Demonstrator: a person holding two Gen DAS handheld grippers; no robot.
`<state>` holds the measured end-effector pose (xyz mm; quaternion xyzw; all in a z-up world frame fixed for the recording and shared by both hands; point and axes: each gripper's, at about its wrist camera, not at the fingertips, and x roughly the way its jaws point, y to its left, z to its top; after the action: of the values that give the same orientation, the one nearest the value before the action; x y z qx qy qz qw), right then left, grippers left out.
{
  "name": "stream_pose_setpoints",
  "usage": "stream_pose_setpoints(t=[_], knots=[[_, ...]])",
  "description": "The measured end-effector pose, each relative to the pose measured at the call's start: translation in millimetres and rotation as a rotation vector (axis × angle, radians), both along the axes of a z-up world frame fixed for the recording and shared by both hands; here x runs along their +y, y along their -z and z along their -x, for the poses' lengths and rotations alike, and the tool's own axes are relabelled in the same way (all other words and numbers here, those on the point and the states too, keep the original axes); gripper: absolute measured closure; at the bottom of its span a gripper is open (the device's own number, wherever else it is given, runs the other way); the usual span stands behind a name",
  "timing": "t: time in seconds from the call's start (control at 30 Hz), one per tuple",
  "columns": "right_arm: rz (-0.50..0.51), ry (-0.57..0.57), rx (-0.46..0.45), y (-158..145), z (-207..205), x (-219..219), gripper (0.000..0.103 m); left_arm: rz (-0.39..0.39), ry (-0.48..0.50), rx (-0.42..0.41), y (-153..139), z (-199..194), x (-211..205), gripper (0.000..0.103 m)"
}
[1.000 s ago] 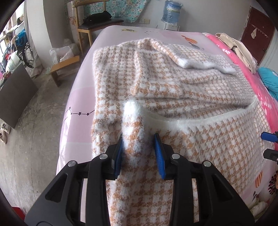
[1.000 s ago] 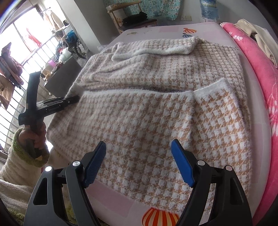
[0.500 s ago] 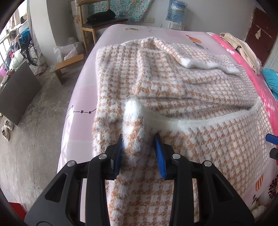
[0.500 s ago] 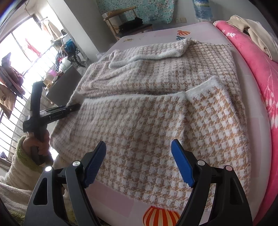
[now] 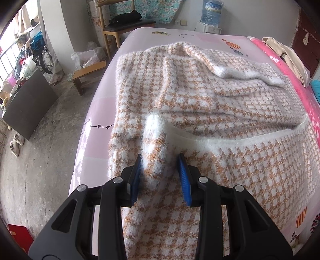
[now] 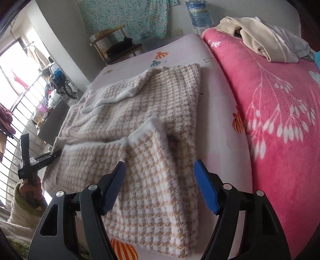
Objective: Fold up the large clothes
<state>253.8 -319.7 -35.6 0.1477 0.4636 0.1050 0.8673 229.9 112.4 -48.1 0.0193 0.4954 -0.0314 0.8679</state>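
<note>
A fuzzy orange-and-white checked sweater [image 5: 200,96] lies spread on the pink bedsheet [image 5: 96,112], its near part folded over with a white hem on top. My left gripper [image 5: 160,155] is shut on a raised ridge of the sweater at its left side. From the right wrist view, that left gripper [image 6: 57,153] sits at the sweater's [image 6: 140,112] far left edge, held by a hand [image 6: 30,188]. My right gripper [image 6: 160,163] hovers over the folded flap's right-hand side. Its jaws are closing, with cloth below them and no pad pressing on it.
A bright pink flowered blanket [image 6: 280,120] covers the bed's right side, with beige clothes [image 6: 266,40] piled on it. Left of the bed are bare floor [image 5: 40,160], a low wooden stool [image 5: 88,72] and a chair [image 5: 124,26]. A water bottle [image 5: 212,10] stands by the far wall.
The right gripper has swung right, toward the sweater's right edge and the pink blanket, and its jaws have narrowed. The left gripper keeps its hold and has barely moved.
</note>
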Motion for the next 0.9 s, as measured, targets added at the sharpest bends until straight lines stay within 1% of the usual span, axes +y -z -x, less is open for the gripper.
stream_pose_setpoints(t=[0.1,0.17,0.27,0.37,0.5,0.57,0.77,0.83,0.9], knots=[[-0.043,-0.031,0.021,11.2,-25.4,3.4,0.043,-0.025,-0.008,-0.002,-0.3,0.2,-3.6,0.07],[-0.052,-0.035,0.044,20.0,-37.1,5.5,0.05,-0.04,-0.01,-0.004,0.0,-0.1,-6.0,0.07],[-0.087,-0.051,0.1,34.7,-47.1,7.2,0.056,-0.052,-0.016,-0.003,-0.3,-0.7,-8.7,0.07],[-0.079,-0.059,0.135,38.7,-38.4,10.8,0.057,-0.058,-0.022,-0.002,-0.4,-0.9,-10.7,0.069],[-0.076,-0.109,0.175,38.0,-24.5,19.1,0.057,-0.052,-0.033,0.002,-1.4,-0.9,-12.8,0.069],[-0.053,-0.117,0.177,39.0,-27.7,22.9,0.058,-0.049,-0.035,0.0,-1.0,-0.5,-12.6,0.069],[-0.042,-0.075,0.154,41.8,-56.8,31.4,0.062,-0.041,-0.035,-0.004,-0.2,-0.1,-9.9,0.069],[-0.024,-0.074,0.157,40.5,-56.2,36.1,0.062,-0.038,-0.033,-0.005,0.0,0.3,-9.1,0.069],[-0.01,-0.081,0.168,38.9,-51.7,37.8,0.065,-0.03,-0.032,-0.006,0.0,0.4,-7.3,0.069]])
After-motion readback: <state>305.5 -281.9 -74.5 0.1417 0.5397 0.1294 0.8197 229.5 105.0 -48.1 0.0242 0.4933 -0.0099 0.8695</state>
